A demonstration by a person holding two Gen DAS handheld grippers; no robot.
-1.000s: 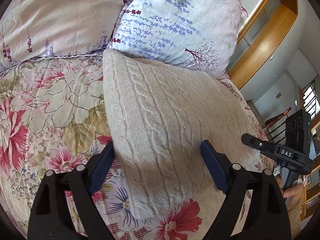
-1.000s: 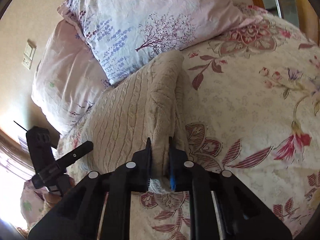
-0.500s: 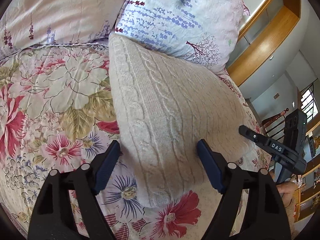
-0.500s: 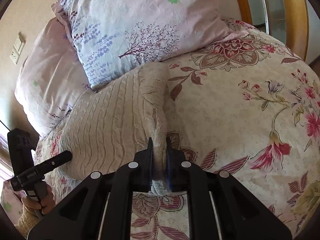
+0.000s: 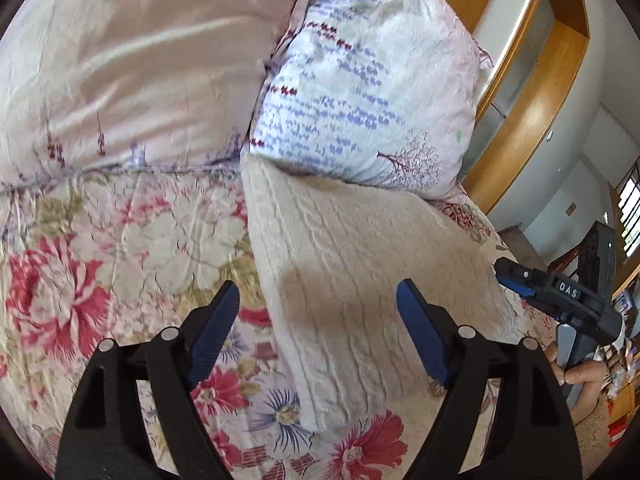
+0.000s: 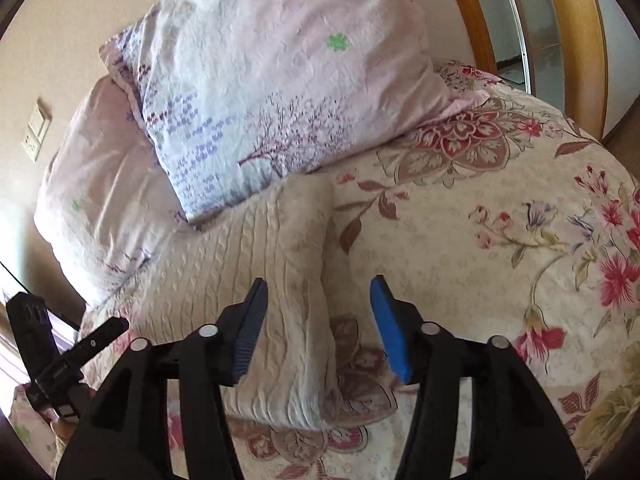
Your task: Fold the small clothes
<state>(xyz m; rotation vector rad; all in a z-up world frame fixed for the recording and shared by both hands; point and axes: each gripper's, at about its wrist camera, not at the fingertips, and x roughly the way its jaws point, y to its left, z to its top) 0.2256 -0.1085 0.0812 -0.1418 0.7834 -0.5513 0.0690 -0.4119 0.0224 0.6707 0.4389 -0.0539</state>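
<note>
Mid-frame on the bed [image 6: 500, 240], folded knit sweater [image 6: 256, 264] lay flat; right tool [image 6: 318, 320] was opening, sleeve edge between its pads, untouched; left tool [image 5: 316, 332] was apart, opening, over sweater.

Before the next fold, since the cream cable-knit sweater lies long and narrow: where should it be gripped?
Grip the cable-knit sweater at its near end, one corner per tool, coming in low from the near side. That edge lies free on the floral bedspread, while the far end sits against the tree-print pillow.
</note>
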